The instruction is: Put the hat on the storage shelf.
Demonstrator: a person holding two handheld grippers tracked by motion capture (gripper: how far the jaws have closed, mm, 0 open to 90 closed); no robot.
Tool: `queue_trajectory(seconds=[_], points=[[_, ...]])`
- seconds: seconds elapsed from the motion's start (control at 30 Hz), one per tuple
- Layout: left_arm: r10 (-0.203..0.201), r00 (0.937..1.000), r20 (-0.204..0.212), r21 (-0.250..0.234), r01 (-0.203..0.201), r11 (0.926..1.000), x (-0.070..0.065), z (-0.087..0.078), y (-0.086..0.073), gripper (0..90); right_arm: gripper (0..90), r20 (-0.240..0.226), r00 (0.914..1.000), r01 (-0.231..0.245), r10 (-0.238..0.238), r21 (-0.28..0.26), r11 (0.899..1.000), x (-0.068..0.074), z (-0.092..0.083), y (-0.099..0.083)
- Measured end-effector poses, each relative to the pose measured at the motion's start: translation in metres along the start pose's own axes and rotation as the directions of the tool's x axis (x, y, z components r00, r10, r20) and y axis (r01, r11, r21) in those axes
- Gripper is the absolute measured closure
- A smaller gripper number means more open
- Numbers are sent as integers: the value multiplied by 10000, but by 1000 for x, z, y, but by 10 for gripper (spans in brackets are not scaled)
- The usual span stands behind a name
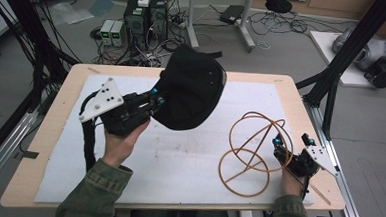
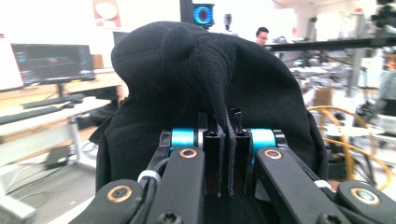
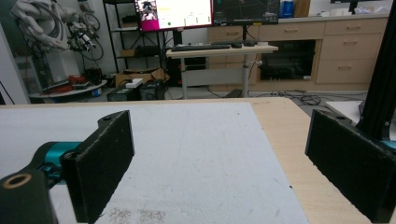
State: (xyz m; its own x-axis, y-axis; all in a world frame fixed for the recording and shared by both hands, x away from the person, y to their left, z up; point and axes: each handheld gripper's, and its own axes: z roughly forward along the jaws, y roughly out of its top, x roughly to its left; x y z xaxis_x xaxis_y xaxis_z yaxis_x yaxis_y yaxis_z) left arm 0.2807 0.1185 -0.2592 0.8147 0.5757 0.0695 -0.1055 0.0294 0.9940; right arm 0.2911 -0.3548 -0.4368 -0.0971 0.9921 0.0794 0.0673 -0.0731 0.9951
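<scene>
Left gripper [image 1: 157, 97] clamped on fold of black cap [image 1: 192, 88], held aloft at table's 11 o'clock. Right gripper [image 1: 293, 142] spread wide, at 3 o'clock of wire frame [image 1: 254, 153], on white mat [image 1: 178, 158].

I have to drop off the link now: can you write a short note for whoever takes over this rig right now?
Left tool: shut on a fold of the black cap, held up above the white mat.
Right tool: open, holding nothing, low at the mat's right edge beside the wire stand.
Done: cap lifted off the mat.
Left: the cap is not on the stand yet; probably carry it right and set it over the rings, steadying the stand with the right tool.
</scene>
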Motion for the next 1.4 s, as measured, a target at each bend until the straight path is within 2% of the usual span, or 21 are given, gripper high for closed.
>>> queue_trajectory(seconds=[0.1,0.3,0.43,0.57,0.77,0.9,1.03,1.17,1.4], points=[[114,9991,404,61,-117,9999,-8,10,1,874,71,-4,10000,-55,55,-23,10000,0,-1,0],[26,9956,933,-43,-23,10000,-16,27,1,874,71,10,9999,-104,104,-43,9999,-1,-1,1],[-222,9905,1358,-127,242,9996,-20,38,1,874,71,-51,9999,-151,151,-92,9998,-1,-1,2],[-262,9833,1801,-82,281,9996,-25,52,1,874,71,-37,9999,-144,144,-62,9999,-1,0,1],[-395,9749,2192,12,402,9992,-32,71,4,872,71,-171,9998,-119,118,-60,9999,0,-1,3],[-518,9651,2566,15,532,9986,-38,82,6,872,71,-197,9998,-81,80,-49,10000,0,-1,3],[-554,9599,2747,47,563,9984,-46,93,6,872,72,-291,9996,-30,29,-55,10000,-1,0,3],[-675,9473,3133,135,666,9977,-52,105,5,872,71,-375,9993,-19,17,-40,10000,-1,0,3],[-747,9264,3692,531,592,9968,-62,122,2,872,71,-364,9993,-3,2,-24,10000,-3,0,3]])
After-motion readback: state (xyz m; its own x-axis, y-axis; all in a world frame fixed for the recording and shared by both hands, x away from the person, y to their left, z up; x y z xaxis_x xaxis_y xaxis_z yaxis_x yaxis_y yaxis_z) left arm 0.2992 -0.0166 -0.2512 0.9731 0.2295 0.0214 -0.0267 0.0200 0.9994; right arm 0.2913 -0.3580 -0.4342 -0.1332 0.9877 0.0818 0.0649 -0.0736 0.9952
